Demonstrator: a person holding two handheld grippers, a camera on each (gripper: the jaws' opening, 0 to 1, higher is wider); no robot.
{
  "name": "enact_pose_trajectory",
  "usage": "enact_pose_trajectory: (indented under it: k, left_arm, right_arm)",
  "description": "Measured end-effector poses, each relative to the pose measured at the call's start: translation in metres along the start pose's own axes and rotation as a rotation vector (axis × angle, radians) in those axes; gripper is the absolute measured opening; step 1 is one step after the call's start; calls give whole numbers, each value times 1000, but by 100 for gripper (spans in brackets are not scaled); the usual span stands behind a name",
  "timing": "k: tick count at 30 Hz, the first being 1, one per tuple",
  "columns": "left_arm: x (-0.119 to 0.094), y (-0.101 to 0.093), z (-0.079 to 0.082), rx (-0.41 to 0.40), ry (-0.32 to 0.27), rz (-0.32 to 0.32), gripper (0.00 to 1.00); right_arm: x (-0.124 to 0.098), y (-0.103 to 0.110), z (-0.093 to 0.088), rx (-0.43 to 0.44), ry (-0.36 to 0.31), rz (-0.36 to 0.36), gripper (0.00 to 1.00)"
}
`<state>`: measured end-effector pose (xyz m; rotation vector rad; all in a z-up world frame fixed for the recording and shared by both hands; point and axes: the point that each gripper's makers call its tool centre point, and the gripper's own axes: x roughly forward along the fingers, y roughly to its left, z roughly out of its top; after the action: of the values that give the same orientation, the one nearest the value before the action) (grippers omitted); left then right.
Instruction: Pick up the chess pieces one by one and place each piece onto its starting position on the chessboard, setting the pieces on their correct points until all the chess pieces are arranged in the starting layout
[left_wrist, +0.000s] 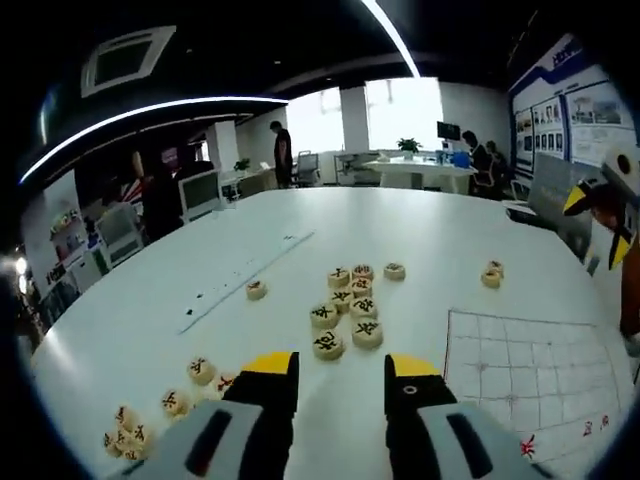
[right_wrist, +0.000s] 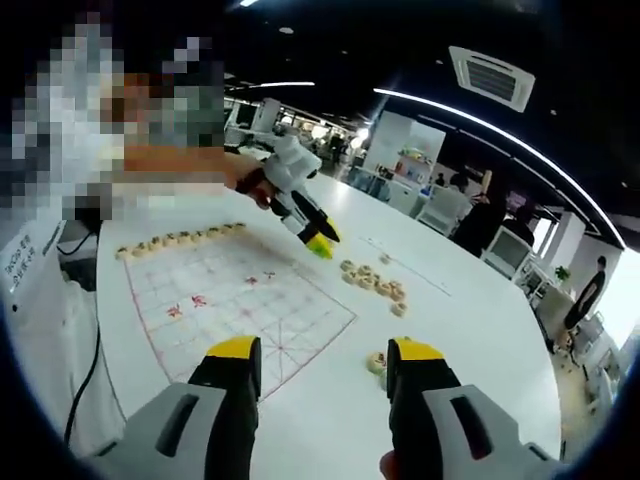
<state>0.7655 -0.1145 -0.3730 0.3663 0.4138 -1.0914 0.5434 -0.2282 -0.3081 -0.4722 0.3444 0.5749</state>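
Both the left gripper (left_wrist: 340, 375) and right gripper (right_wrist: 317, 362) hover empty, jaws apart, above the table (left_wrist: 420, 215), ready to take loose chess pieces (left_wrist: 345, 310) for the chessboard (right_wrist: 235, 300).

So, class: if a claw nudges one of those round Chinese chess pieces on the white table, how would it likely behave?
The Chinese chess piece is a flat, low disc lying face up, so it probably slides rather than tips. The white table looks smooth and glossy, so it may skid easily. Stood on edge, its round rim would likely let it roll.
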Motion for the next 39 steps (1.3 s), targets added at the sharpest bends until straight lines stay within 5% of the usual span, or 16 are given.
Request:
enact_pose_trajectory:
  k: [3,8,13,20,27,33,39]
  left_arm:
    - [12,-15,11,-69,-48,-56,30]
    - [29,-35,12,-55,-37,-110,30]
    - [43,-34,8,6,-1,-82,30]
    - [68,-20,9,-69,42,-29,32]
    - [83,-18,15,-144,48,9,20]
    - [68,-14,18,-109,36,25,20]
    - [19,-11,30,-90,-15,29,20]
  right_arm:
    - [0,1,-1,-1,2,-1,51]
    - [-1,0,-1,1,1,-3,51]
    - [0,0,-2,1,3,-2,51]
    - [0,1,-2,1,3,0,50]
    - [1,2,-2,2,2,1,50]
    - [0,2,-1,0,-1,1,50]
    - [0,3,-1,-3,0,4,50]
